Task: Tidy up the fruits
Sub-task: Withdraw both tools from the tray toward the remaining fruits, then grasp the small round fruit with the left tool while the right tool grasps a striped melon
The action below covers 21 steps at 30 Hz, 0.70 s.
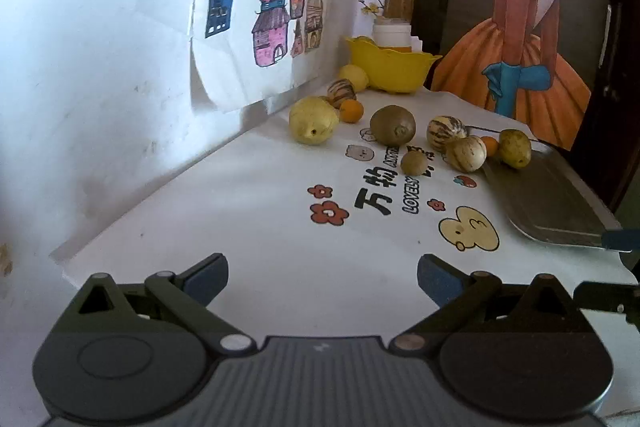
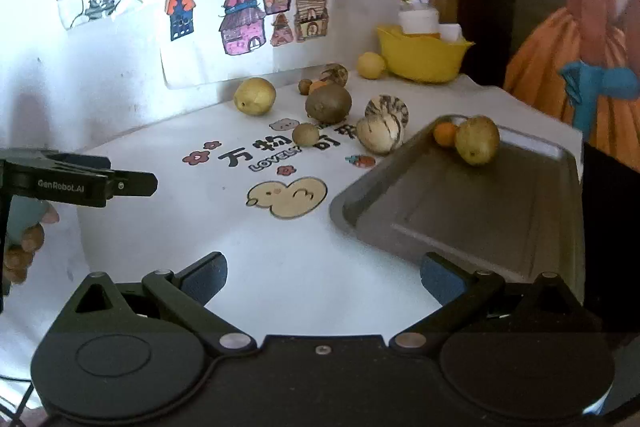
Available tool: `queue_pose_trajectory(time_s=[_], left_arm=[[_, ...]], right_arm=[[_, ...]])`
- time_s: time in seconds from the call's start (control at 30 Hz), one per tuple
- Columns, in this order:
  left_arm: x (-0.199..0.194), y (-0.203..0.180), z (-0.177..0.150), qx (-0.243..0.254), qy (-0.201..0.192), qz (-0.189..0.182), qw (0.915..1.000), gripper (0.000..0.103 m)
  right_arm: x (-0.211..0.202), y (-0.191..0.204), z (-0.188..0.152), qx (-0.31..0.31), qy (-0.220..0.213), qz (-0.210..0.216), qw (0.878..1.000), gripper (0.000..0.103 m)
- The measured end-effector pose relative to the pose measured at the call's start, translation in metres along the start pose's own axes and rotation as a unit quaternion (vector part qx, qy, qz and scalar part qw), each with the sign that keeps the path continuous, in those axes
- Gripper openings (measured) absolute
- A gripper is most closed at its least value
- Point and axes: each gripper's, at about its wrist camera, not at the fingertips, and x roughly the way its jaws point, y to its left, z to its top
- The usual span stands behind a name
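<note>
Several fruits lie on a white table: a yellow pear, a brown kiwi, two striped melons, a small brown fruit. A grey metal tray at the right holds a green pear and a small orange. My left gripper is open and empty near the front edge. My right gripper is open and empty by the tray's near corner.
A yellow bowl stands at the back with a lemon beside it. Children's drawings hang on the wall at the left. A painted panel stands at the back right. The left gripper's body shows at the left.
</note>
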Motion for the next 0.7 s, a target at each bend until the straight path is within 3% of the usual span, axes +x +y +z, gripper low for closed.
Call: queue_pose_trajectory(time_s=[0.37, 0.7], left_arm=[[0.032, -0.018, 0.025, 0.04, 0.007, -0.024, 0.9989, 0.103], [0.081, -0.041, 0.059, 0.072, 0.02, -0.071, 0.9947, 0.103]], right_arm=[[0.033, -0.029, 0.048, -0.03, -0.012, -0.007, 0.999, 0.102], [0.085, -0.052, 0.094, -0.035, -0.009, -0.001, 0.999, 0.102]])
